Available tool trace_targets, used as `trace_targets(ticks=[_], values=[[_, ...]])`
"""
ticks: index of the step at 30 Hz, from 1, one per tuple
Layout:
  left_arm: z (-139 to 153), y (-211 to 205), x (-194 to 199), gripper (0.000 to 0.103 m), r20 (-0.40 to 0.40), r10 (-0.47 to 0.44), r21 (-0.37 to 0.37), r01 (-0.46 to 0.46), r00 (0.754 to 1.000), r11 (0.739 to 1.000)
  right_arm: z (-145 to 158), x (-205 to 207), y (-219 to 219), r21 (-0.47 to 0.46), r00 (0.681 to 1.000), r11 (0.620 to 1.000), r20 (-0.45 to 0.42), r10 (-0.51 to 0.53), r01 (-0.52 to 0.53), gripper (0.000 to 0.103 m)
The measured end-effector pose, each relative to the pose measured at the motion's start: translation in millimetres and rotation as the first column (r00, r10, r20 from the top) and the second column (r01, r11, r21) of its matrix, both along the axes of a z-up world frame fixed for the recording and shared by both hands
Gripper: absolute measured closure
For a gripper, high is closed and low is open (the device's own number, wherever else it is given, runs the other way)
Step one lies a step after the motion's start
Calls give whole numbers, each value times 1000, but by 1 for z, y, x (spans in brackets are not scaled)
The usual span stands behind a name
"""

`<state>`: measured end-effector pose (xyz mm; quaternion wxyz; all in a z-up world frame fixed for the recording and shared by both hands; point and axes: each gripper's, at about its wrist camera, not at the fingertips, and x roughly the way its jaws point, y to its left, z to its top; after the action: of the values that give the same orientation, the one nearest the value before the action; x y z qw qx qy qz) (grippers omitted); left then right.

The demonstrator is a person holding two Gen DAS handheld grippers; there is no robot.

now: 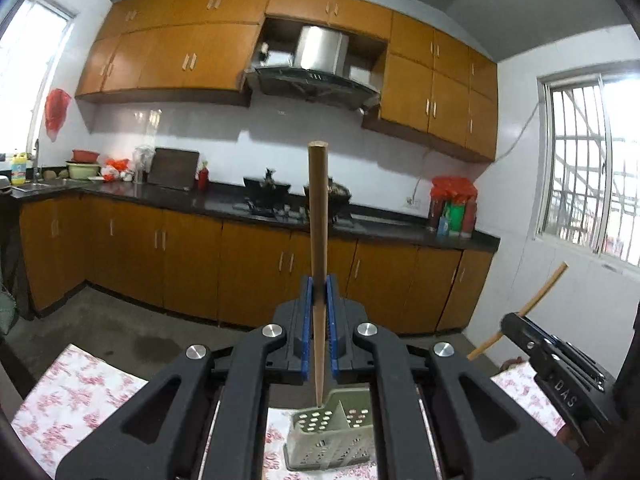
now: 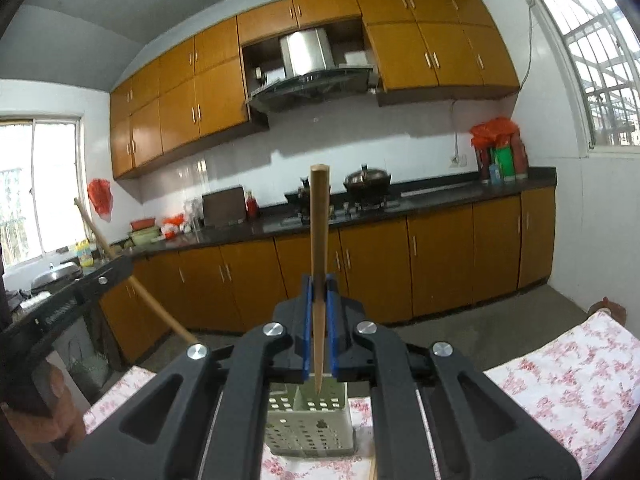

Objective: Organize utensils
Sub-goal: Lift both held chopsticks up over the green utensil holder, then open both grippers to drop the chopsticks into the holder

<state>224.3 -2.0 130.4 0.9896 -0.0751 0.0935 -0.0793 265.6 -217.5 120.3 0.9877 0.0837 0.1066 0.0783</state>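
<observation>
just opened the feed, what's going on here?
A person is sorting utensils with a handheld tool in each hand. The left tool is shut on a wooden chopstick, and the right tool is shut on another chopstick. Both sticks stand roughly upright, narrow ends down, above a pale green perforated utensil holder on a table with a floral cloth. Neither stick is in the holder yet.

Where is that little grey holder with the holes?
The perforated utensil holder stands on the floral tablecloth, low and central in both wrist views, just below the chopstick tips.
</observation>
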Motion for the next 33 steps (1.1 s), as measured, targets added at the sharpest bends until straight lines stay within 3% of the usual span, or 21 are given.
trace_targets(ticks=[6, 10, 14, 18, 25, 30, 32, 33], values=[[-43, -2, 23, 95, -128, -28, -14, 27, 991, 1000, -27, 20, 11, -23, 996, 999, -88, 26, -28, 94], [-49, 2, 26, 95, -168, -48, -31, 43, 985, 999, -34, 20, 15, -28, 995, 999, -100, 28, -31, 92], [-45, 3, 23, 92, -182, -59, -41, 53, 982, 998, -30, 16, 15, -25, 996, 999, -87, 18, -20, 74], [-35, 6, 15, 64, -160, -49, -45, 43, 986, 998, -19, -2, 12, -19, 999, 1000, -50, 0, -1, 67], [-11, 26, -10, 55, -108, -42, -94, 32, 993, 995, -3, -54, -16, 12, 998, 998, 1, -60, 60, 59], [-14, 46, -35, 55, -109, -20, -126, 6, 994, 992, -38, -74, -43, 12, 985, 993, -127, -118, 120, 58], [-28, 57, -47, 54, -152, 7, -125, -27, 988, 992, -74, -72, -46, -14, 962, 995, -252, -101, 101, 58], [-34, 59, -51, 54, -169, 17, -118, -38, 986, 992, -96, -70, -45, -28, 943, 997, -323, -81, 76, 64]])
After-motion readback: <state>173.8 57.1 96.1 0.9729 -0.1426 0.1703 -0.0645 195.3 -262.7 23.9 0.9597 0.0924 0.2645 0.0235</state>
